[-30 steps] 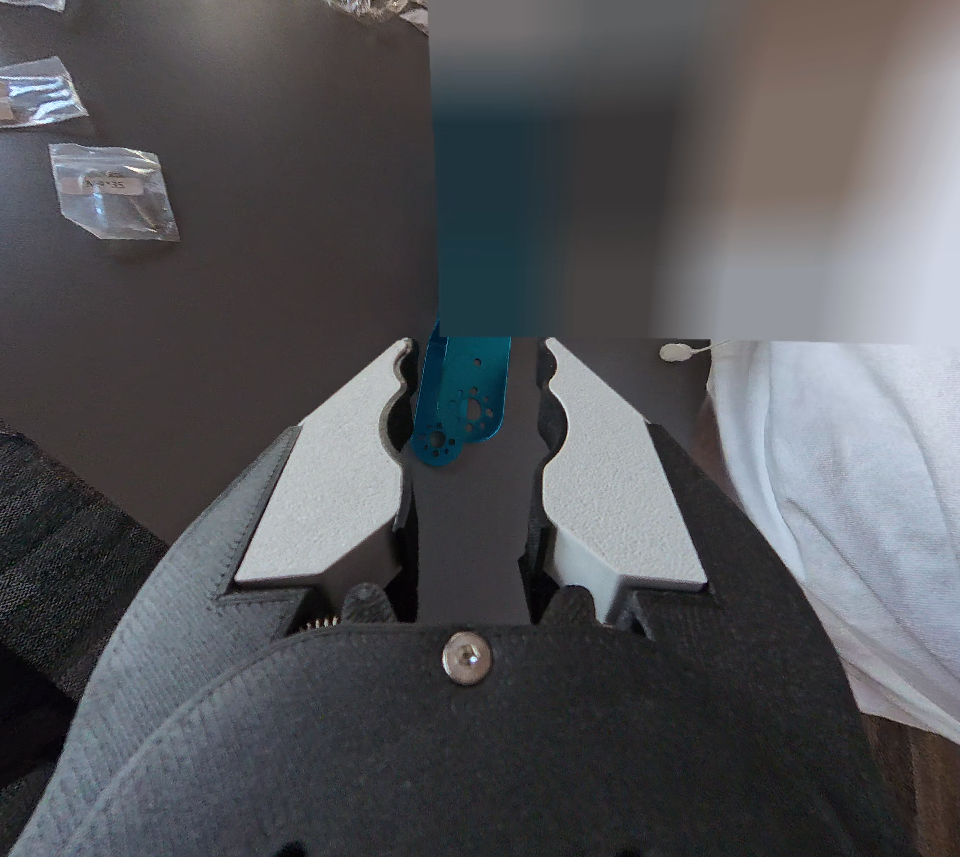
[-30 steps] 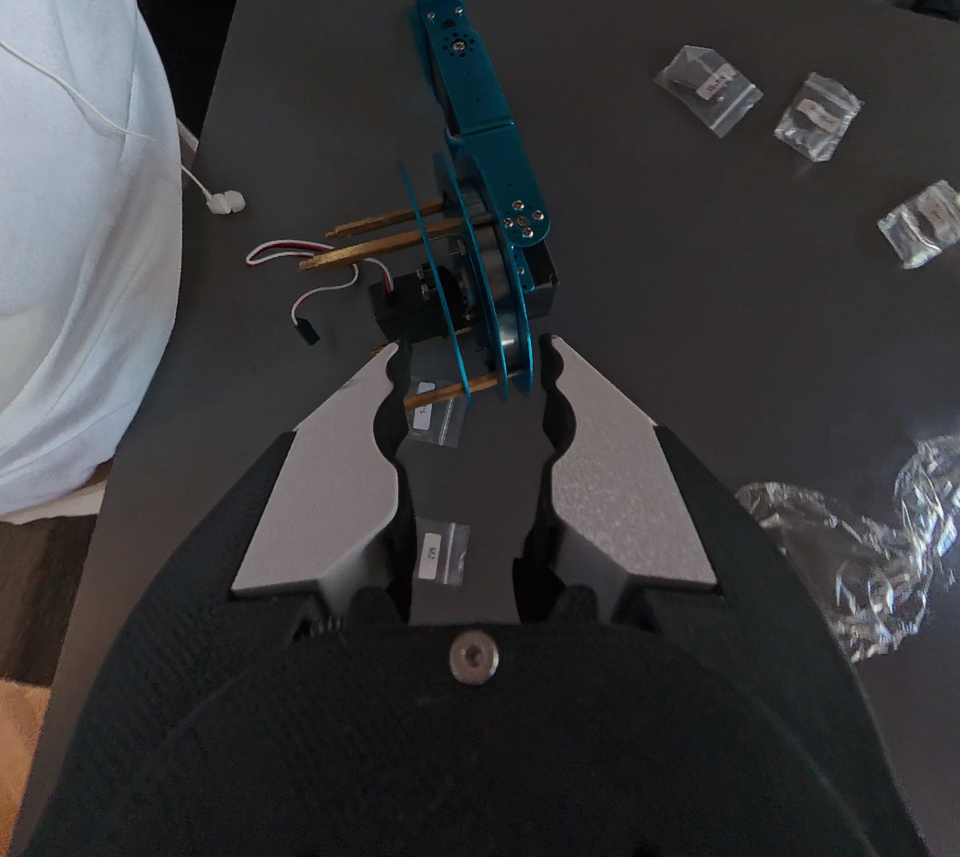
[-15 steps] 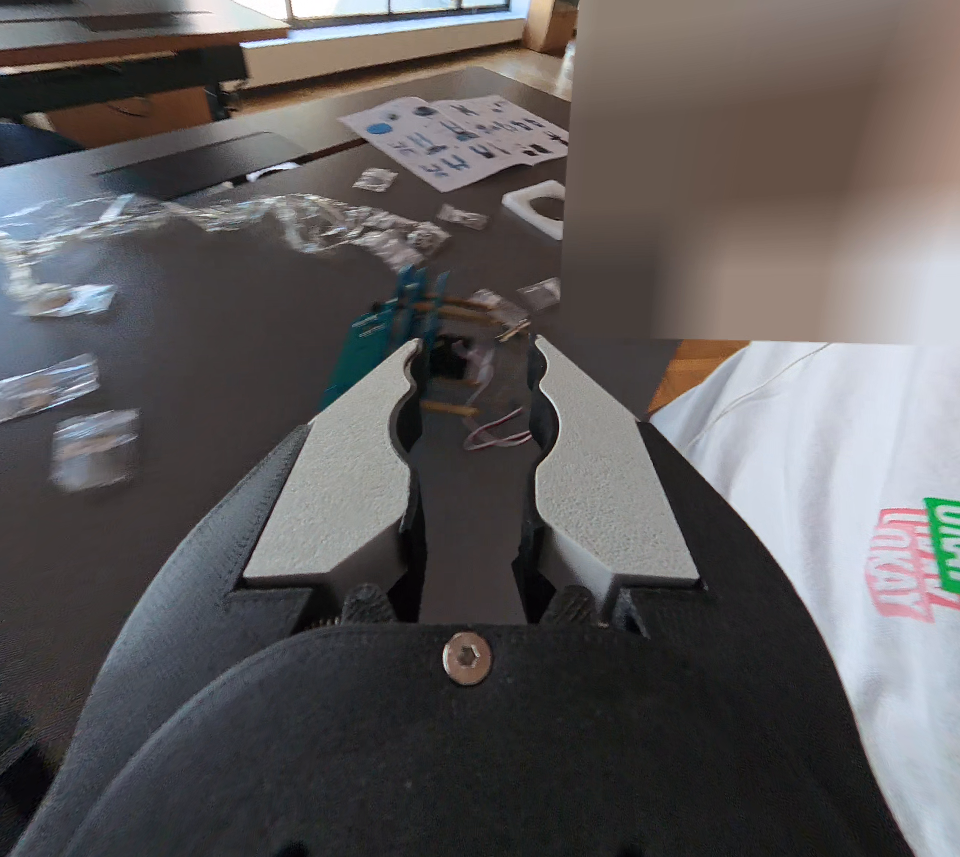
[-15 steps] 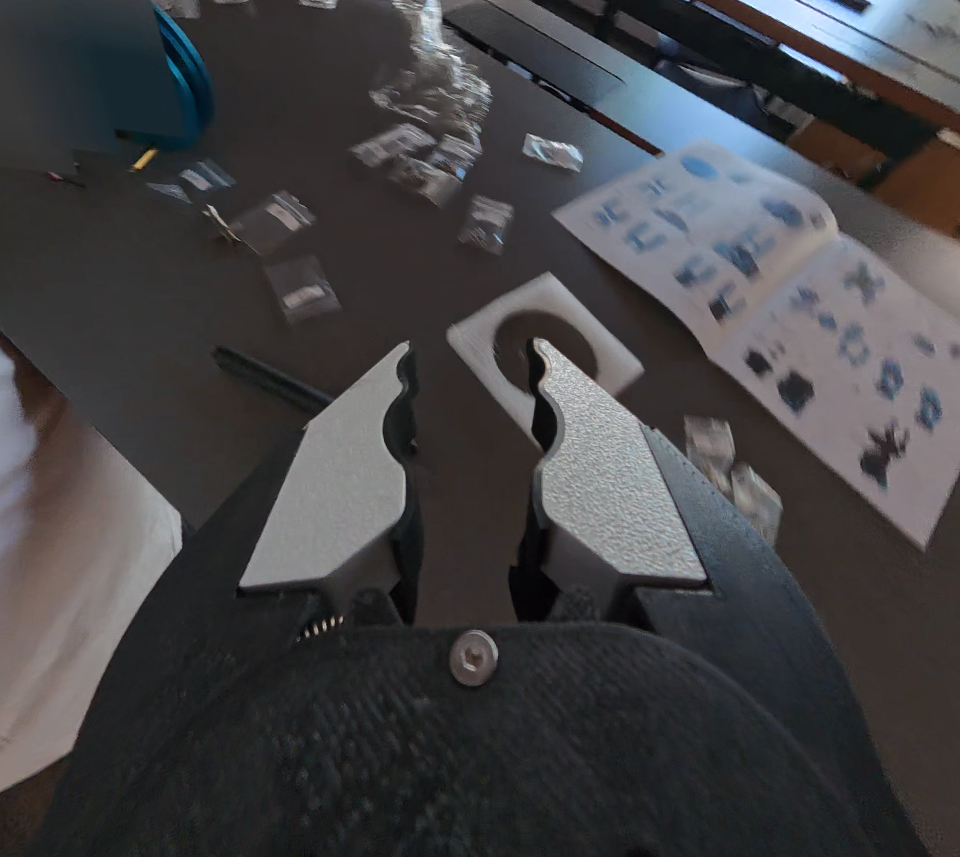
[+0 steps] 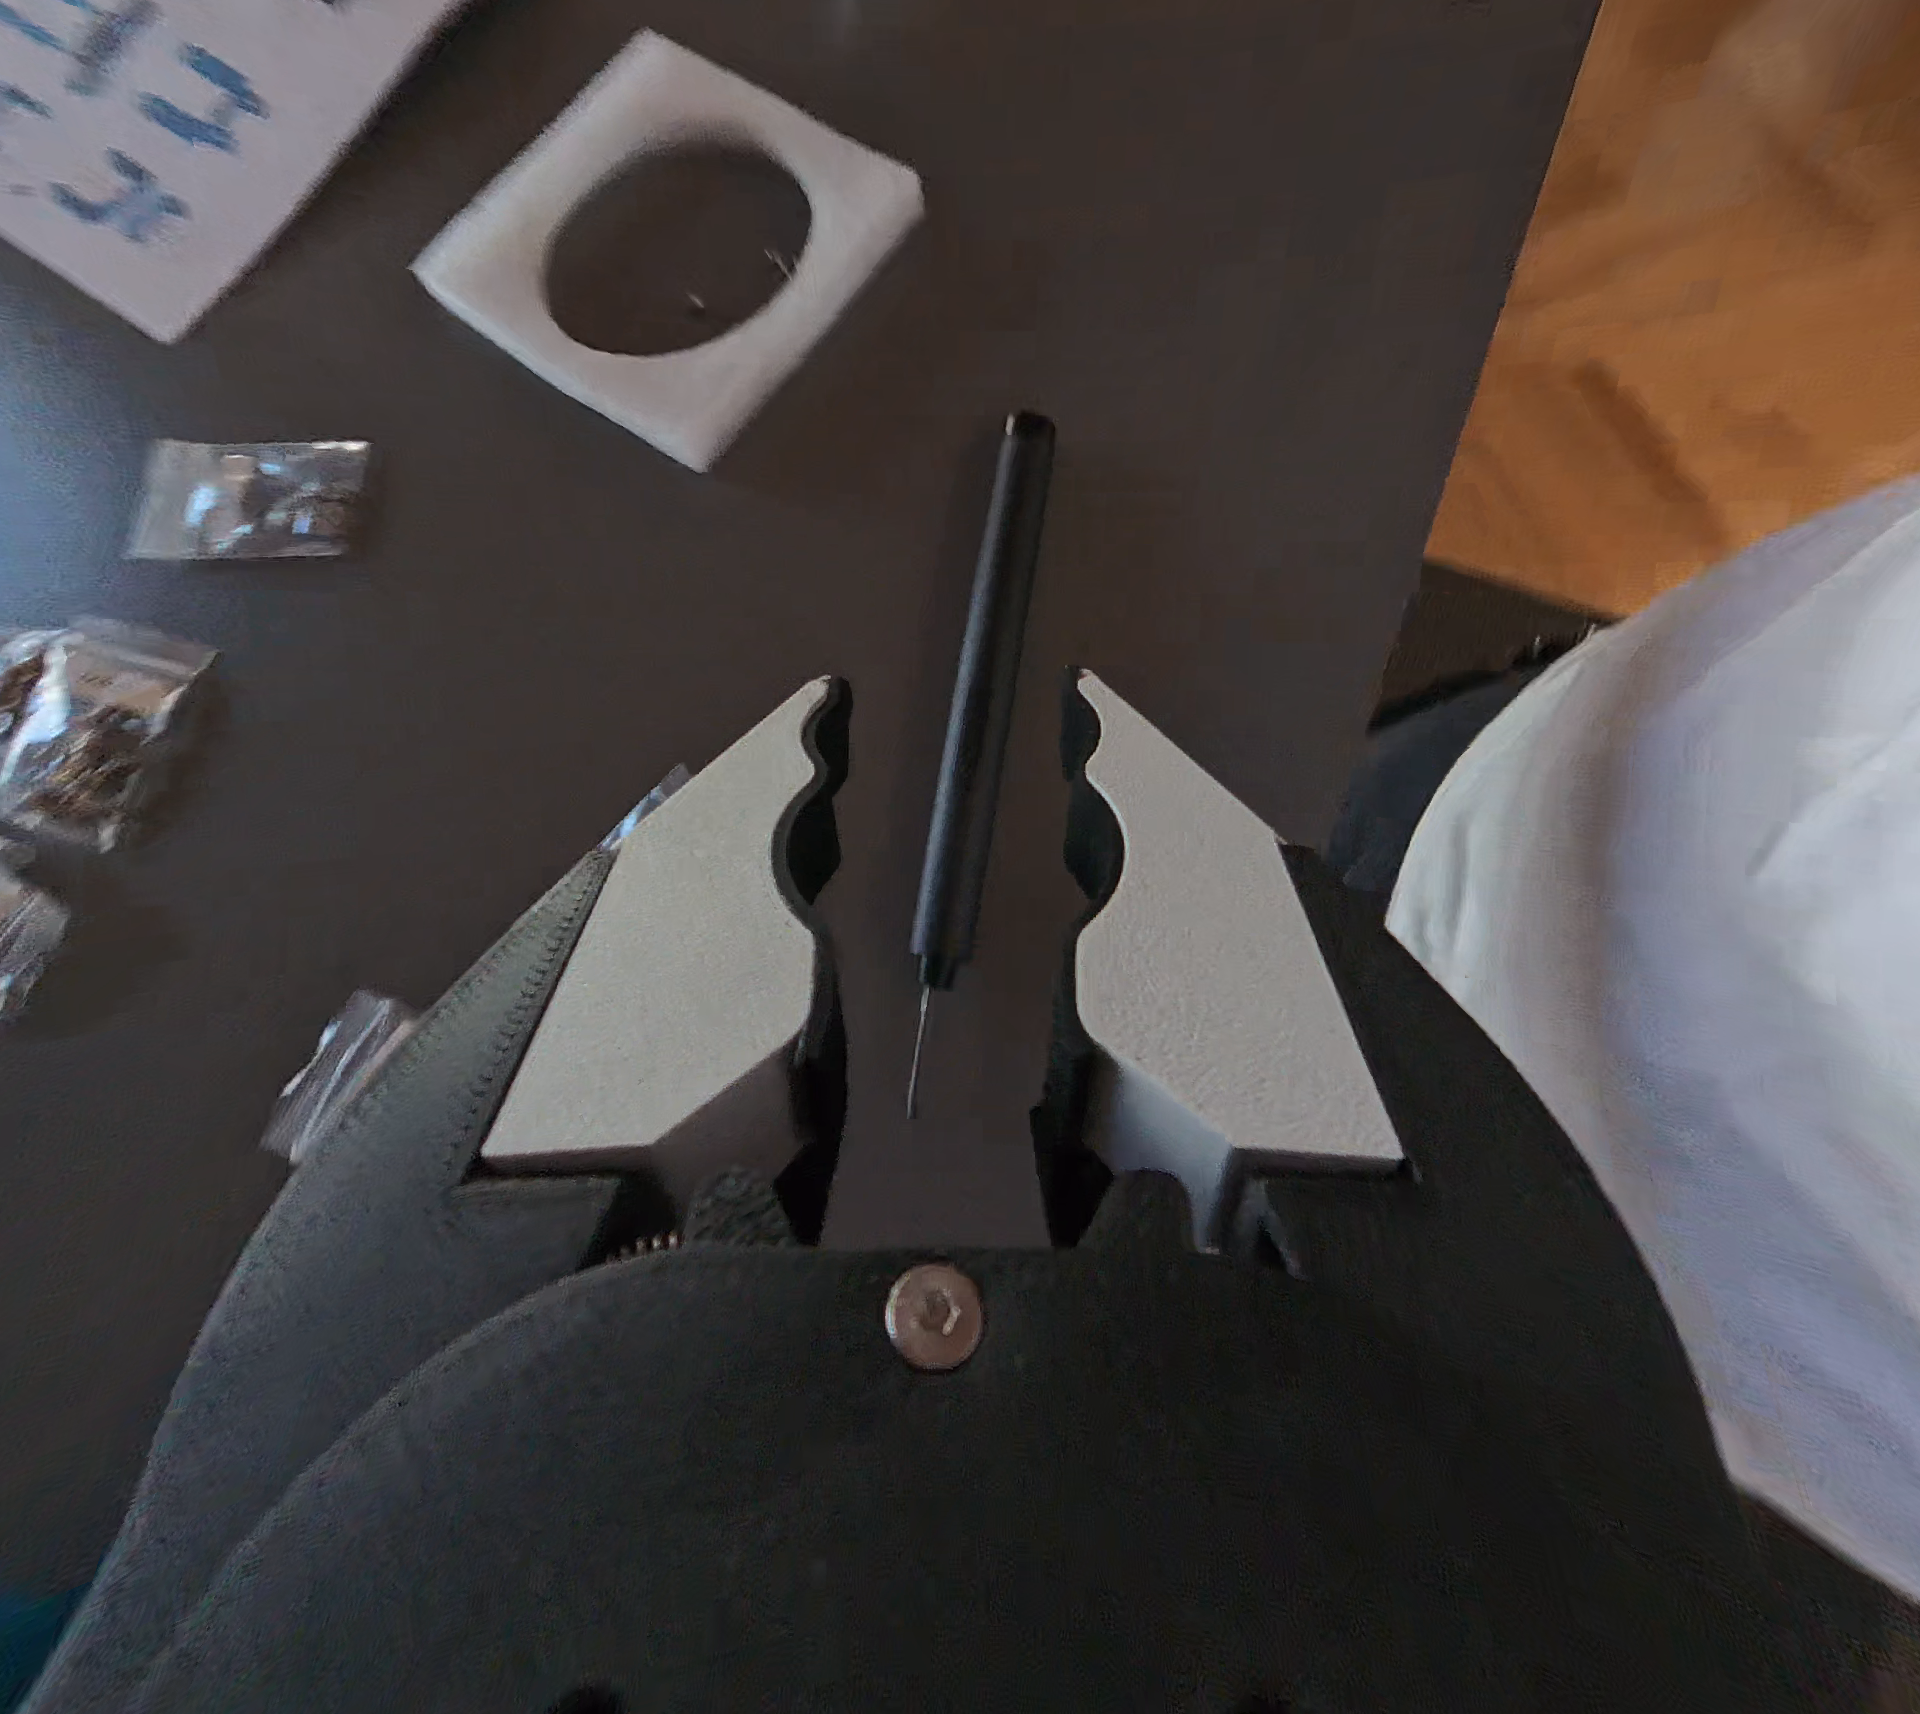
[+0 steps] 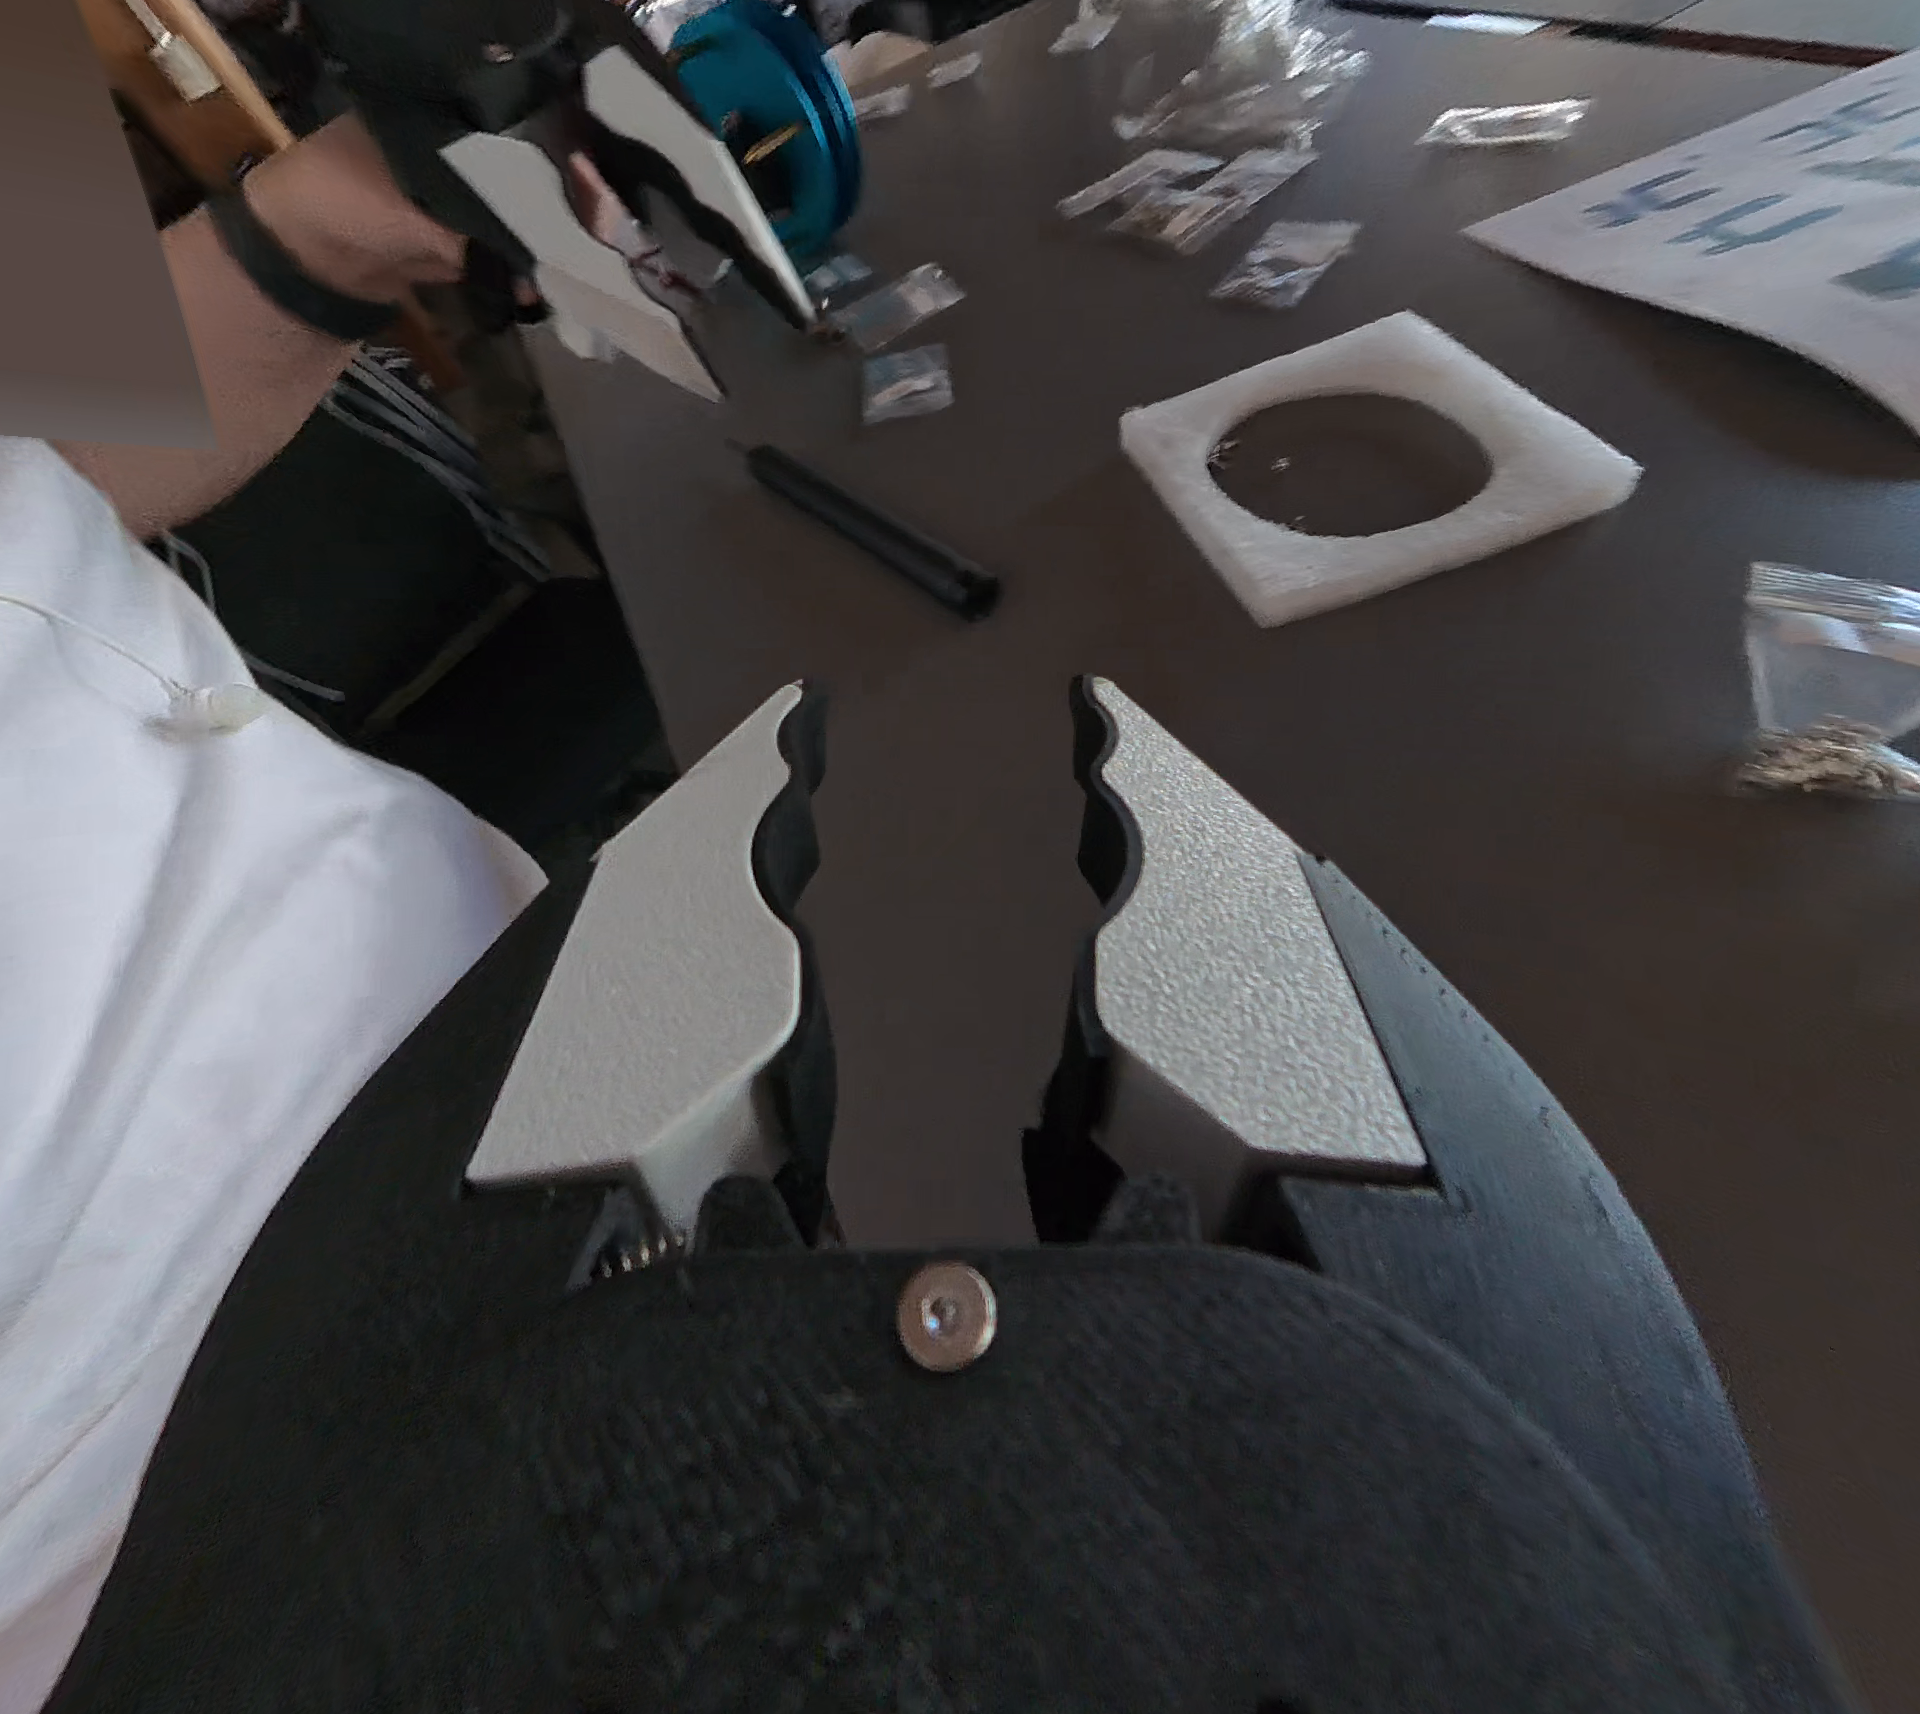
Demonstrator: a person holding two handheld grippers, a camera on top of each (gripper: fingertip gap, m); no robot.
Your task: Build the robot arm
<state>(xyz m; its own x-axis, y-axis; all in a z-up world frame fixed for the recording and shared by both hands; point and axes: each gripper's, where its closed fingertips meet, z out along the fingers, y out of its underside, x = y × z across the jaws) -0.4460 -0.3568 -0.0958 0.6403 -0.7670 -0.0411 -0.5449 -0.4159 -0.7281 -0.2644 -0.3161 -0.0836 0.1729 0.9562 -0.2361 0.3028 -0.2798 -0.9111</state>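
My left gripper (image 5: 954, 682) is open and empty. It hovers over a thin black screwdriver (image 5: 982, 708) that lies on the dark table (image 5: 1195, 314), with the shaft lined up between the two fingers. My right gripper (image 6: 940, 685) is open and empty, low over the table near its edge. The screwdriver (image 6: 862, 526) lies just ahead of it to the left. In the right wrist view a hand holds the left gripper (image 6: 764, 355) above the screwdriver's tip end. A blue metal assembly (image 6: 790, 106) stands behind it.
A white foam square with a round hole (image 5: 665, 251) (image 6: 1371, 469) lies beyond the screwdriver. A printed sheet (image 5: 156, 54) and several small plastic bags (image 5: 249, 501) (image 6: 1829, 688) are scattered around. A person's white shirt (image 5: 1662, 989) is beside the table edge. The wooden floor (image 5: 1714, 262) is beyond it.
Both grippers have swung away from the blue assembly. The left now points down over the screwdriver; the right has turned to face along the table toward the screwdriver and foam square.
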